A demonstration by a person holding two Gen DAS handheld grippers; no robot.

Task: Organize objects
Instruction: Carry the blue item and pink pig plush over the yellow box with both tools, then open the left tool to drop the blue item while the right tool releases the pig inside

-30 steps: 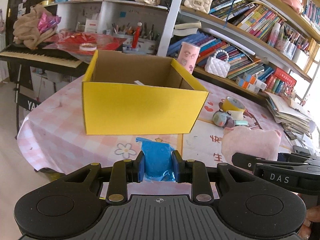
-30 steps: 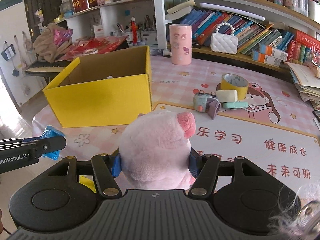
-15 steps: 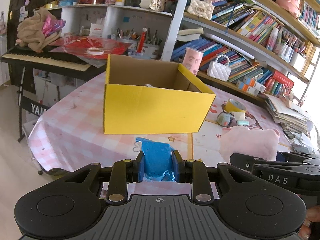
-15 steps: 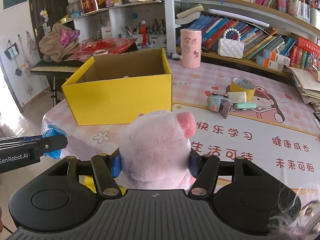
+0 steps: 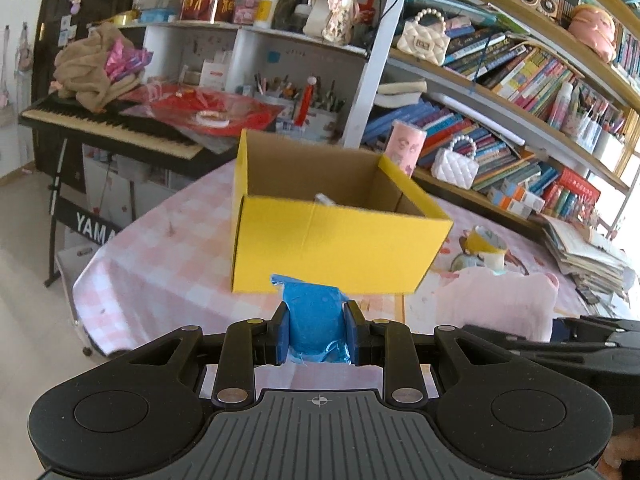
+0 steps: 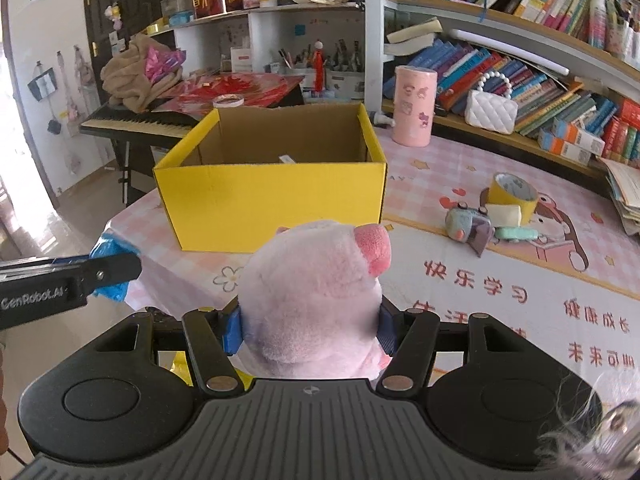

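My left gripper point(image 5: 316, 330) is shut on a small blue packet point(image 5: 314, 316), held off the near edge of the table, in front of the open yellow cardboard box point(image 5: 332, 252). My right gripper point(image 6: 310, 326) is shut on a pink plush pig point(image 6: 316, 300), snout up and to the right, also short of the yellow box point(image 6: 276, 204). In the right wrist view the left gripper's finger and the blue packet point(image 6: 110, 252) show at the left. The pink pig point(image 5: 496, 304) shows at the right of the left wrist view. Something small and white lies inside the box.
On the pink checked tablecloth point(image 6: 500, 280), right of the box, lie a yellow tape roll point(image 6: 514, 196), a small grey toy point(image 6: 466, 226) and a green item. A pink cylinder point(image 6: 414, 106) stands behind. Bookshelves run along the back; a keyboard piano point(image 5: 108, 132) stands left.
Both grippers have drawn back from the table with their loads still held. The yellow box now looks smaller and farther off, and more of the floor and table edge shows.
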